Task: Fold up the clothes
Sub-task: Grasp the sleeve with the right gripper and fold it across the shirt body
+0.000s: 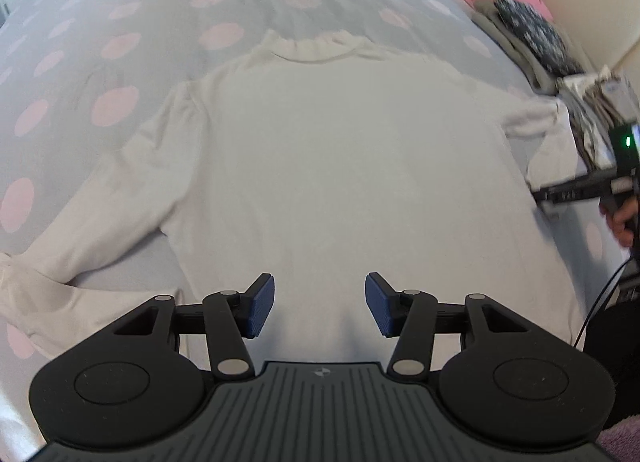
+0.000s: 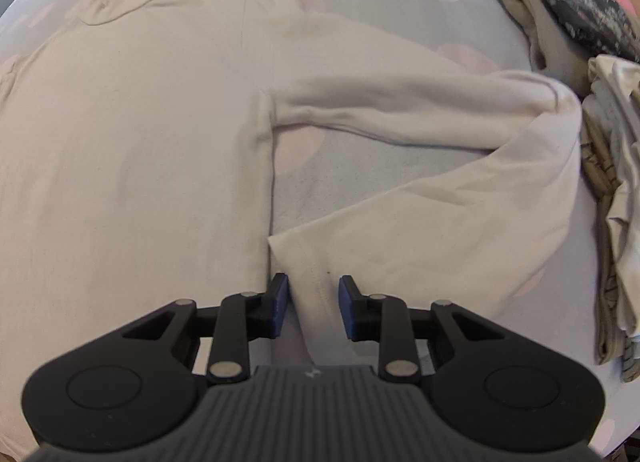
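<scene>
Blue pads of the left gripper (image 1: 320, 304) stand wide apart, empty, above the lower body of the white top (image 1: 320, 149), which lies flat on the dotted bedspread (image 1: 120, 21). Right of the top's body, the right gripper (image 2: 313, 304) straddles the bent sleeve's cuff (image 2: 316, 262), pads not pressing.

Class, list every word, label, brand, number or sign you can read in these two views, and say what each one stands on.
No readable words or numbers.
Small pale emblem on the left gripper body: a mark, no letters.
Similar emblem on the right gripper body: too blurred to read.
Markings on the patterned fabric pile beside the white top: too small to read.
</scene>
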`<state>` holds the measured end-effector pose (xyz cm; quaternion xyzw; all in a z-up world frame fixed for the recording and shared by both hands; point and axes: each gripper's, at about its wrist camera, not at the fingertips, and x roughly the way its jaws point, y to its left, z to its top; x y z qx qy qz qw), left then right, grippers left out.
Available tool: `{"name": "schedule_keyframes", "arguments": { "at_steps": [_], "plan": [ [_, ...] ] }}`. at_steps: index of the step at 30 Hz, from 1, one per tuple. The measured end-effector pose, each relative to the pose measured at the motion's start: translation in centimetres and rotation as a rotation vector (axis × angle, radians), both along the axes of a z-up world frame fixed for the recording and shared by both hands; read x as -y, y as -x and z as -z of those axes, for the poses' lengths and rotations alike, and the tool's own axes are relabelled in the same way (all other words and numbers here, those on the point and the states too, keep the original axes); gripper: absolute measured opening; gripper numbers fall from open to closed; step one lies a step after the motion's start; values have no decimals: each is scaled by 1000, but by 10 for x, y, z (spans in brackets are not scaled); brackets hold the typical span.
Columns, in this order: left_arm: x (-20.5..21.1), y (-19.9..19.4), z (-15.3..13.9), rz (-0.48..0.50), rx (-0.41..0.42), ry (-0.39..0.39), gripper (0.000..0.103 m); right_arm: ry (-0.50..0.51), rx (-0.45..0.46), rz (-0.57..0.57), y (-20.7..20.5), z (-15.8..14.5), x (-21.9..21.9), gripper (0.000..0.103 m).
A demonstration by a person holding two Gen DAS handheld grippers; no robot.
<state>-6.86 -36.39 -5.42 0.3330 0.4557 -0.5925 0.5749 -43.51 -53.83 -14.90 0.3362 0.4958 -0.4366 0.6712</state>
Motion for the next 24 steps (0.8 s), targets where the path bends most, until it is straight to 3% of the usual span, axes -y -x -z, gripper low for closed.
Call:
{"name": "schedule_keyframes", "arguments": {
  "at_steps": [3,7,13,19,24],
  "plan": [
    [5,-15,3,-51,-1,2,48,10,-14,2,0,0,1,12],
    [7,-25,10,-104,-7,3,48,-4,12,41,6,-7,5,9],
    [16,3,10,-16,-14,35,48,20,163,41,1,-50,5,9],
    [26,42,4,100,-52,95,48,14,336,-100,-60,-93,-13,9],
    [26,68,12,182,-98,108,48,-49,429,-210,-111,-100,-32,9]
  ]
}}
